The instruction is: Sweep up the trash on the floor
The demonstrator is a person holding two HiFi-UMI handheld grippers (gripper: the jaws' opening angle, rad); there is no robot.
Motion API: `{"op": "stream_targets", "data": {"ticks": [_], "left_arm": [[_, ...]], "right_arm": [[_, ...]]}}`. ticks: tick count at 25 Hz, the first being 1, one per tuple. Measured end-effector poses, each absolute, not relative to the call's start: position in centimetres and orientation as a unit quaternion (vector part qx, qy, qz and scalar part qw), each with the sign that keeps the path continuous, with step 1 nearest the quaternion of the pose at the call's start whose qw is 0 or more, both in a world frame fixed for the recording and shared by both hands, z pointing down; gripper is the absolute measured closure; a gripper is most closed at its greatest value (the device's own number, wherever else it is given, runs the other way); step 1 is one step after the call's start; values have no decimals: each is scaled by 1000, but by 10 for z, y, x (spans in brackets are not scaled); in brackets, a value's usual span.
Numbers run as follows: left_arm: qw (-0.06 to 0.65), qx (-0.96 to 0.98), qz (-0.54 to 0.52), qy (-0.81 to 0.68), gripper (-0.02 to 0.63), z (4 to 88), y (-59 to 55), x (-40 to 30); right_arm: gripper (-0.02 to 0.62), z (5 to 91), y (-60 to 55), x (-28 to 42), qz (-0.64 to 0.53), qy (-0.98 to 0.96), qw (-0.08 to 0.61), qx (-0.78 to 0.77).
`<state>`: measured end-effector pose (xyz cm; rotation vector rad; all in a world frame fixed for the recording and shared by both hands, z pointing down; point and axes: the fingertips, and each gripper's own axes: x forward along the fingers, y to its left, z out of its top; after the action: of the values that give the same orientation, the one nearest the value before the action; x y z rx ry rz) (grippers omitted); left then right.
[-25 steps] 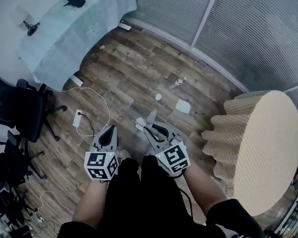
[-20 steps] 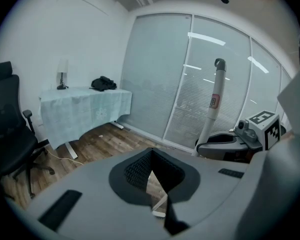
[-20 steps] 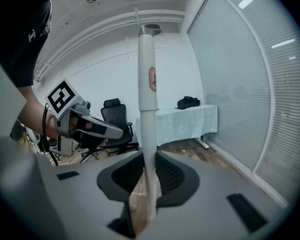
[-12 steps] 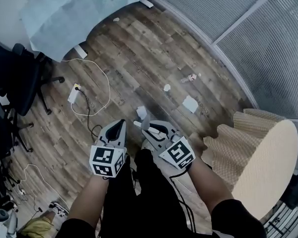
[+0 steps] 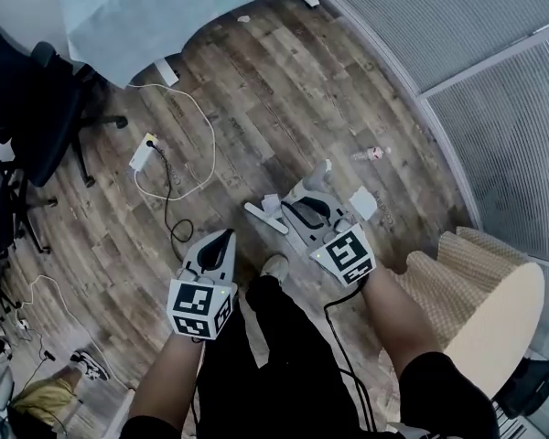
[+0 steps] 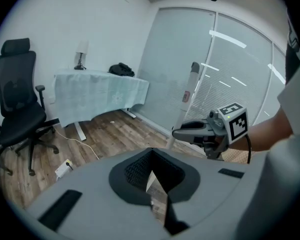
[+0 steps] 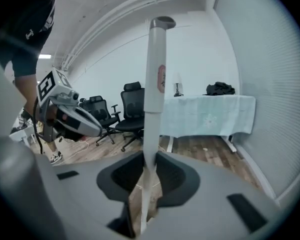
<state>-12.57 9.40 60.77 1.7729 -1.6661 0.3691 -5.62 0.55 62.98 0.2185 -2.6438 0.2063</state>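
My right gripper (image 5: 309, 196) is shut on a pale upright broom handle (image 7: 154, 89), which runs between its jaws (image 7: 149, 176). In the head view the handle's top (image 5: 322, 174) shows above the gripper, and a white foot piece (image 5: 263, 212) lies on the wood floor to its left. My left gripper (image 5: 225, 239) is lower left, its jaws closed with nothing between them (image 6: 152, 184). A white paper scrap (image 5: 362, 203) and a small wrapper (image 5: 370, 154) lie on the floor to the right of the right gripper. The left gripper view shows the right gripper (image 6: 210, 130) holding the handle (image 6: 191, 86).
A table under a pale teal cloth (image 5: 165, 7) stands at the far end, with black office chairs (image 5: 27, 90) at left. A white cable and power strip (image 5: 145, 152) trail over the floor. A beige corrugated round object (image 5: 480, 286) is at right, beside a blinds-covered glass wall (image 5: 494, 62).
My right gripper has moved forward and to the right with the handle, away from the left gripper. The head view has swung, so the table and trash sit higher in the picture.
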Motion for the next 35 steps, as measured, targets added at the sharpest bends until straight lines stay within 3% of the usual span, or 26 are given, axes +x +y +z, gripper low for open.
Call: {"op": "stream_targets", "data": {"ticks": [6,19,25,35], "left_arm": [[364,654,113,-653,612,614,100,-145],[347,678,133,-634,612,603,71,-135],[340,691,136,-623,612,585,56,-120],[315,743,159,-569,612,543,22,-56]], "right_arm": [[509,625,-47,-82,32,-967,239,79],[511,613,-132,-77,-40,-954,248,161],[511,572,-161,-34,-11,-943,219,252],[511,546,-139,109,109,-882,199,413]]}}
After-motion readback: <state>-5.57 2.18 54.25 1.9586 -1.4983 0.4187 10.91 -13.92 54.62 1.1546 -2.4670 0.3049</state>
